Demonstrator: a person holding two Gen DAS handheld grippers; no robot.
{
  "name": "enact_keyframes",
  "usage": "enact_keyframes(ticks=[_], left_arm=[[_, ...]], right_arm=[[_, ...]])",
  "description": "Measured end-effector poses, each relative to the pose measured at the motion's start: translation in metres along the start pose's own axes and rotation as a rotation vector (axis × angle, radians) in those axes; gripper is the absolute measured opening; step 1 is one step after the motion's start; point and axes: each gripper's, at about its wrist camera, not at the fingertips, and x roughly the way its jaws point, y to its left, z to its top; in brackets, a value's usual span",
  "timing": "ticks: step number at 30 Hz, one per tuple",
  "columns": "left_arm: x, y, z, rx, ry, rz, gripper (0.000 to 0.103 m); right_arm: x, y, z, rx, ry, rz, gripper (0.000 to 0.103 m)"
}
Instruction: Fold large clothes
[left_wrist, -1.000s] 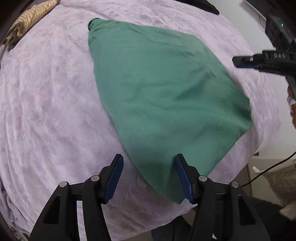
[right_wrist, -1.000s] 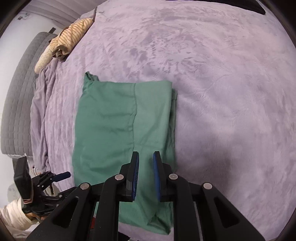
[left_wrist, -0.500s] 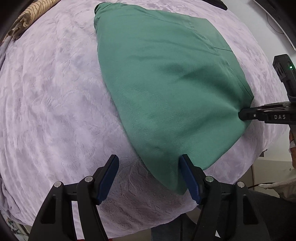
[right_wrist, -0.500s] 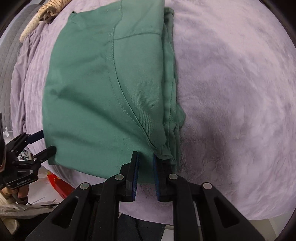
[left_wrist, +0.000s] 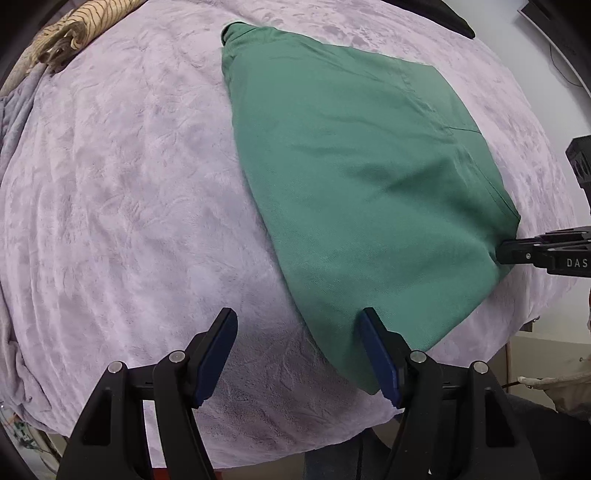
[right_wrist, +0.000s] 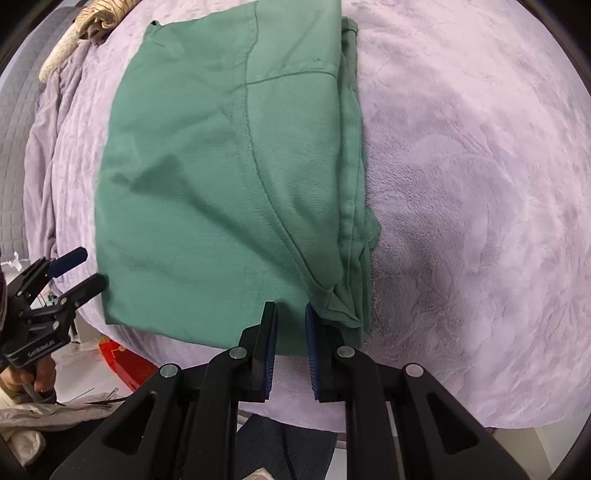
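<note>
On the bed, spread with a lilac plush blanket (left_wrist: 122, 206), a green garment (left_wrist: 354, 192) lies folded into a flat, roughly rectangular packet with several layered edges stacked along one long side. Seen from the left wrist, it runs from about 12 o'clock down to 5 o'clock, its near corner reaching the bed's edge. The left hand-held gripper (left_wrist: 299, 354) hangs over that corner with its jaws wide apart, having just been opening further; the right-hand blue pad sits over the cloth's edge, the other over bare blanket, and nothing is pinched between them. From the right wrist, the garment fills the upper left, from 9 to 12 o'clock, and the right hand-held gripper (right_wrist: 290, 349) stands at the near hem by the stacked-layer corner, its jaws narrowly parted. Green cloth shows in the gap, but I cannot tell whether the pads press on it. A striped cloth (left_wrist: 70, 35) is bunched at the bed's far side, at 11 o'clock, well apart from the garment.
</note>
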Motion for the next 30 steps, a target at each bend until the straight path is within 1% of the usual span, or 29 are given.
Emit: enact_keyframes(ticks=[5,6,7,8,9,10,11,15,18,19,21,22,23,25,27,28,29,30], left_arm=[[-0.007,0.014,0.005,-0.05,0.005,0.003,0.07],[-0.009,0.016,0.006,-0.059,0.002,0.0,0.07],[-0.011,0.018,0.006,-0.062,-0.003,0.007,0.07],[-0.013,0.018,0.007,-0.061,-0.01,0.019,0.07],[-0.016,0.022,0.008,-0.059,-0.014,0.029,0.082],[-0.017,0.019,0.009,-0.06,-0.02,0.036,0.098],[-0.02,0.019,0.01,-0.06,-0.032,0.042,0.102],[-0.026,0.017,0.014,-0.05,-0.044,0.063,0.102],[-0.028,0.012,0.021,-0.048,-0.039,0.159,0.102],[-0.03,0.012,0.023,-0.047,-0.049,0.171,0.102],[-0.035,0.014,0.029,-0.064,-0.07,0.161,0.102],[-0.037,0.016,0.033,-0.076,-0.075,0.145,0.102],[-0.038,0.018,0.037,-0.089,-0.076,0.135,0.102],[-0.039,0.013,0.046,-0.108,-0.081,0.146,0.102],[-0.044,0.013,0.054,-0.123,-0.101,0.168,0.102],[-0.047,0.012,0.058,-0.131,-0.108,0.165,0.102],[-0.05,0.012,0.061,-0.139,-0.112,0.156,0.102],[-0.053,0.012,0.064,-0.149,-0.116,0.156,0.102]], right_arm=[[-0.017,0.002,0.0,-0.007,-0.021,0.019,0.017],[-0.024,-0.004,0.004,-0.009,-0.025,0.025,0.017],[-0.028,-0.003,0.005,-0.01,-0.029,0.029,0.023],[-0.033,-0.007,0.008,-0.012,-0.031,0.031,0.041],[-0.037,-0.006,0.01,-0.013,-0.036,0.027,0.052],[-0.042,-0.004,0.011,-0.017,-0.049,0.025,0.064],[-0.047,-0.003,0.012,-0.023,-0.06,0.027,0.064],[-0.055,0.003,0.014,-0.023,-0.072,0.03,0.064],[-0.059,0.01,0.016,0.001,-0.089,0.021,0.064],[-0.058,0.015,0.019,0.014,-0.1,0.02,0.064],[-0.063,0.015,0.023,0.036,-0.128,0.006,0.072],[-0.068,0.016,0.025,0.044,-0.148,-0.005,0.081],[-0.073,0.016,0.028,0.051,-0.171,-0.013,0.083],[-0.081,0.021,0.033,0.057,-0.216,-0.025,0.083],[-0.089,0.025,0.039,0.059,-0.263,-0.043,0.09],[-0.095,0.027,0.04,0.063,-0.288,-0.048,0.1],[-0.098,0.028,0.043,0.066,-0.303,-0.044,0.103],[-0.102,0.026,0.047,0.07,-0.31,-0.039,0.103]])
